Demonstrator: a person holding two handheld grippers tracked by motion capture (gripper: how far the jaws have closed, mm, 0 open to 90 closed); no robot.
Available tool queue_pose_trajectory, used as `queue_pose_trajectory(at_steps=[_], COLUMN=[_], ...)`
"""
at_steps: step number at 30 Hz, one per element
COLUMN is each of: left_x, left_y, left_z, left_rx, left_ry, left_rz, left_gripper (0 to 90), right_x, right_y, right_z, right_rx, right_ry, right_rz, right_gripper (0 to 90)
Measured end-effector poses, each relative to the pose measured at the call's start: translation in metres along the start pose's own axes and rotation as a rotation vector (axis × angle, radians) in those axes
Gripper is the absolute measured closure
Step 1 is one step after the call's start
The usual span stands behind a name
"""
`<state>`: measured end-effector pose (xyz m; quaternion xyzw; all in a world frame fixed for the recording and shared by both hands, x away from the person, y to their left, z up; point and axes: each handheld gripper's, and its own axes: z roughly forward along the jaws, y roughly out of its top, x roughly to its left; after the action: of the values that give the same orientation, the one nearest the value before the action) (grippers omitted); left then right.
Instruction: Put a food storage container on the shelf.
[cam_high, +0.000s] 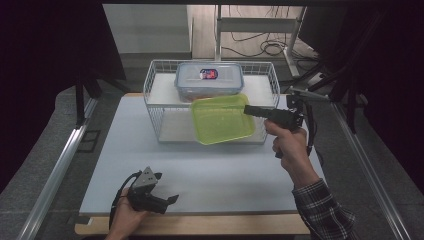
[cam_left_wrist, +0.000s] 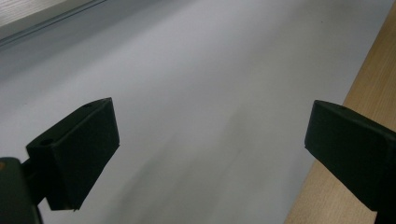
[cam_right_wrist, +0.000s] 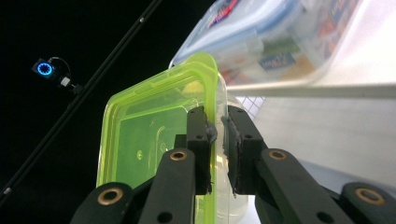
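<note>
So we've got the green box (cam_high: 222, 119) up off the table, pinched by its right-hand rim in the right gripper (cam_high: 248, 109). In the high view it hangs in front of the wire rack (cam_high: 152, 102), covering part of the rack's lower shelf, and it sits tilted, with the open side facing up toward the camera. Its long axis runs roughly left to right across the table, with the far edge just under the blue-lidded tub (cam_high: 209, 79) that sits on the rack's top shelf.

In the right gripper view the jaws are nearly closed, one pad (cam_right_wrist: 201, 135) inside the box wall and the other outside, clamped on the green lip. The box (cam_right_wrist: 149, 140) stretches away from the jaws, so the gripper is at one short end of it.

The right hand (cam_high: 287, 142) is raised, forearm coming up from bottom right in a plaid sleeve (cam_high: 322, 210), gripper pointing left and about level.

The left gripper (cam_high: 150, 195) rests low near the table's front edge, jaws spread wide with nothing between them, over the grey mat (cam_left_wrist: 196, 93).
</note>
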<state>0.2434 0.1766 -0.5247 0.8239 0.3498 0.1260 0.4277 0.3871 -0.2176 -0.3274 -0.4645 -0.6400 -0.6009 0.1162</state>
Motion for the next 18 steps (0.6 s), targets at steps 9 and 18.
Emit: queue_pose_trajectory(at_steps=[9,18], left_x=[0.0,0.0], left_y=[0.0,0.0], left_z=[0.0,-0.001], left_rx=[0.0,-0.001], left_ry=[-0.002,-0.003], left_rz=[-0.001,-0.004], left_gripper=[3.1,3.1], right_x=[0.013,0.025], right_y=[0.021,0.041], right_z=[0.003,0.014], right_rx=[-0.035,-0.053], right_ry=[-0.017,-0.039], right_rz=[-0.021,-0.037], right_gripper=[80.3,80.4])
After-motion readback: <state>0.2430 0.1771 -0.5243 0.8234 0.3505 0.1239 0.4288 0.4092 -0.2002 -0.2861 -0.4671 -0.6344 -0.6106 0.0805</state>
